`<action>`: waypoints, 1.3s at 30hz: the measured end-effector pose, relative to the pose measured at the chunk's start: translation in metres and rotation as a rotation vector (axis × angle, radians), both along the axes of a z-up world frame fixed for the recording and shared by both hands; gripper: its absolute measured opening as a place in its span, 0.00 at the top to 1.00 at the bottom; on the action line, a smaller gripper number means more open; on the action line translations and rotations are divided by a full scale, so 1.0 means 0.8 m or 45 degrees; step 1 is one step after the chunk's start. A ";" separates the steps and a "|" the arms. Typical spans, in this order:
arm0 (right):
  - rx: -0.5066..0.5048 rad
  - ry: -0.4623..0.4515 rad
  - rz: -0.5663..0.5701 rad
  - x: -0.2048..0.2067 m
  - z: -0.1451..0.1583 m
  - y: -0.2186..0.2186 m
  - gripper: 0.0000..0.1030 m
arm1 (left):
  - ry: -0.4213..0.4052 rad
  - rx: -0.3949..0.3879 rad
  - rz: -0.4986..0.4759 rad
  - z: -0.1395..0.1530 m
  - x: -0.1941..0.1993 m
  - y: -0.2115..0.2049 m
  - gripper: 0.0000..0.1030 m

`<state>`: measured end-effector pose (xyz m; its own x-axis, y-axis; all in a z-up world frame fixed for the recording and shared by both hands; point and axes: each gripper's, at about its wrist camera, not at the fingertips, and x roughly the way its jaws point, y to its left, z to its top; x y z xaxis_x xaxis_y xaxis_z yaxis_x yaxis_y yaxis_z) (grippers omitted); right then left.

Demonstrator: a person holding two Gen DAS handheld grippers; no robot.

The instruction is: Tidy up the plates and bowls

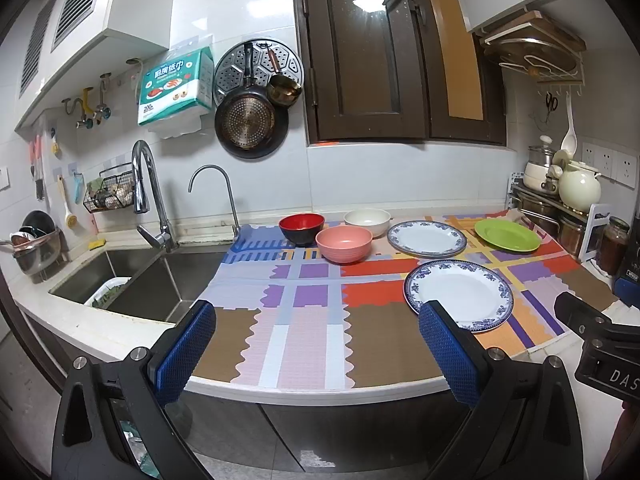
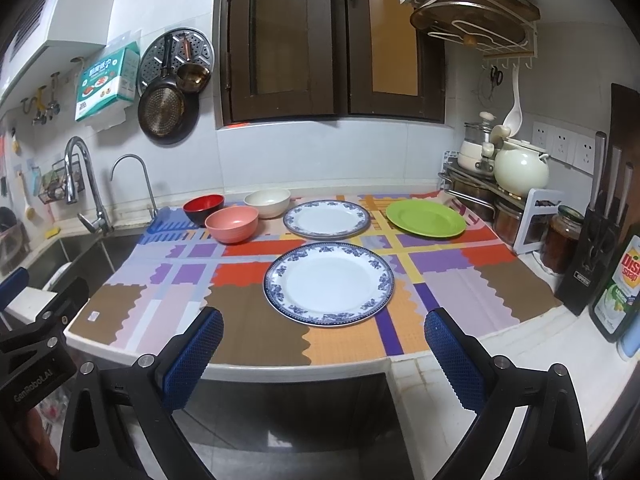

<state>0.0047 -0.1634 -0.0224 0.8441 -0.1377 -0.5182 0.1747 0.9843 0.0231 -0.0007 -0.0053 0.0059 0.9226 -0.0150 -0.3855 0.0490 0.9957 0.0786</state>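
Observation:
On a patchwork mat lie two blue-rimmed white plates, the near plate and the far plate, plus a green plate at the back right. Three bowls cluster at the back left: a red-and-black bowl, a pink bowl and a white bowl. The same dishes show in the left wrist view, with the near plate and pink bowl. My left gripper hangs open off the counter's front edge. Beside it my right gripper is open too, just short of the near plate.
A steel sink with two taps lies left of the mat. Pans hang on the wall. At the right stand a pot rack with a cream kettle, jars, a knife block and a dish soap bottle.

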 end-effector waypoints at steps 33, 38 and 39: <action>0.012 0.031 -0.069 0.007 -0.020 0.016 0.01 | 0.073 0.035 -0.096 -0.019 0.030 0.016 0.00; 0.033 0.055 -0.103 0.011 -0.027 0.017 0.01 | 0.084 0.042 -0.125 -0.024 0.042 0.014 0.00; 0.031 0.054 -0.110 0.012 -0.028 0.017 0.01 | 0.088 0.042 -0.129 -0.025 0.045 0.012 0.00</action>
